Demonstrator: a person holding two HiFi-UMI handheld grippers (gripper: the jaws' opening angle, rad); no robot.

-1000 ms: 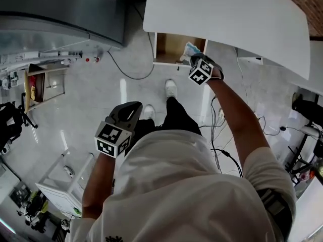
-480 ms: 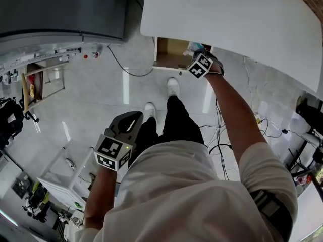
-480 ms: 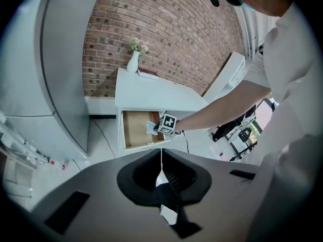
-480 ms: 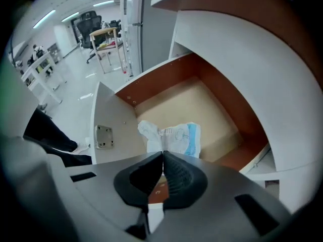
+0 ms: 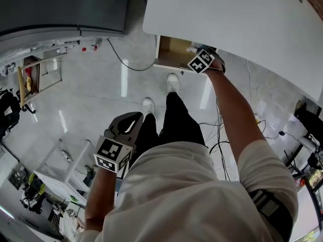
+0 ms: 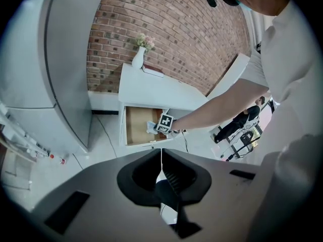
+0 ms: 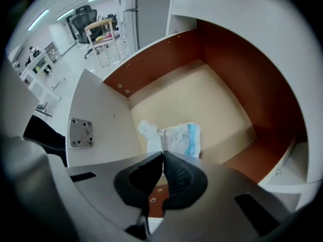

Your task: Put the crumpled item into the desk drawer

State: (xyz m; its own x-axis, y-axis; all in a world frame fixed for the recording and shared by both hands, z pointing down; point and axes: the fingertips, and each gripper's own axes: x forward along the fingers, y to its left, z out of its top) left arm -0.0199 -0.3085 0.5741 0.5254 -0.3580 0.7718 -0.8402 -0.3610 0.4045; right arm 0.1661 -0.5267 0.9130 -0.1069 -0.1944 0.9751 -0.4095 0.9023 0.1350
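The open wooden drawer, with red-brown walls and a light floor, is pulled out under the white desk worktop. The right tongs reach into this drawer from above, the person's arm stretched forward to it. Its two jaws are pressed fully together. The near edge of the crumpled white and blue paper wrapper runs in just at their tips, so the tongs appear to pinch it by that edge. The rest of the wrapper lies low inside the drawer, close to the floor of it, near the front left corner and well apart from the back wall. Whether it already rests on the floor, I cannot tell.

The left tongs are held low beside the person's left leg, above the grey tiled floor and well apart from the desk. Its jaws are also closed together, with nothing between them.

In the left gripper view the drawer shows from the front. A white vase with pale flowers stands on the worktop before a red brick wall.
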